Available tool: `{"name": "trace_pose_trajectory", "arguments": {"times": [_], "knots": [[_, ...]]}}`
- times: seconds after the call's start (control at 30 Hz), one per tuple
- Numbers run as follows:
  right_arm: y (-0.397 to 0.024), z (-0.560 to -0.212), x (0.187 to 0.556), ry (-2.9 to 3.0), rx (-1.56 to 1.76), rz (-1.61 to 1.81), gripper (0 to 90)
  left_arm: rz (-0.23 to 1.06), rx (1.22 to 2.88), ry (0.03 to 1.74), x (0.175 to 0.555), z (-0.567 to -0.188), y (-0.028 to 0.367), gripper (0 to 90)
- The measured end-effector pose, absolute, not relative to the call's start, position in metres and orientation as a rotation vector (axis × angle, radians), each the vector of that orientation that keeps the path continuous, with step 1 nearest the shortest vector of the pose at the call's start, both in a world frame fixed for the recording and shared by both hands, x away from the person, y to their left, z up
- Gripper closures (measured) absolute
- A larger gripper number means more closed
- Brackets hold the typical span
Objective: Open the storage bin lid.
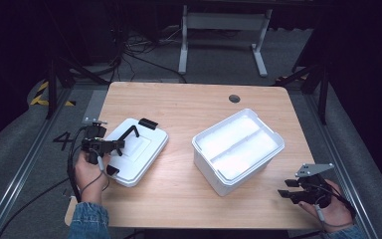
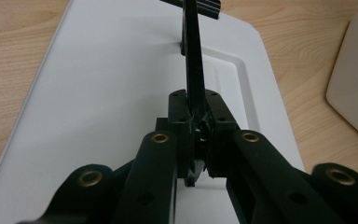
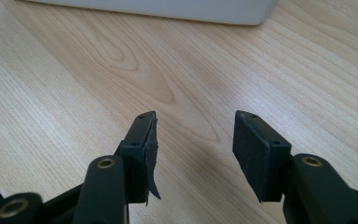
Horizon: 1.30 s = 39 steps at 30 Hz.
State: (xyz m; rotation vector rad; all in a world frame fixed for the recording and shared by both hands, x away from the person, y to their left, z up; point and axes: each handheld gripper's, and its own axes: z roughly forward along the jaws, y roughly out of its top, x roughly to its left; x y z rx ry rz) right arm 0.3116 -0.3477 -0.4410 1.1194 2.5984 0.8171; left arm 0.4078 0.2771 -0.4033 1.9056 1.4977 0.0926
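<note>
A white lid lies flat on the left part of the wooden table. A thin black handle arches over it between black end clips. My left gripper is at the lid's near-left side, shut on that handle. In the left gripper view the black handle runs straight up from between the closed jaws of my left gripper, over the white lid. My right gripper rests at the table's front right. It stands open with bare wood between its pads.
An open white box with two inner compartments sits at the centre right, between the two hands. Its edge lies ahead of the right gripper. A dark round hole marks the table's far side. Metal frames and cables lie beyond.
</note>
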Motion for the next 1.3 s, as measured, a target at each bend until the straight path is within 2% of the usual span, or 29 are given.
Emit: {"name": "trace_pose_trajectory", "arguments": {"times": [0.77,0.87,1.03,1.3], "knots": [[-0.347,-0.442,0.312,2.606,1.112,0.814,50.0,-0.025,1.886,1.562,0.415,-0.429,0.285,79.9],[-0.347,-0.442,0.312,2.607,1.109,0.814,49.9,-0.030,1.871,1.559,0.415,-0.428,0.288,75.1],[-0.346,-0.443,0.312,2.614,1.101,0.810,49.6,0.022,1.845,1.611,0.413,-0.426,0.293,58.7],[-0.346,-0.442,0.312,2.609,1.104,0.811,49.2,0.102,1.849,1.583,0.405,-0.406,0.293,43.4]]}}
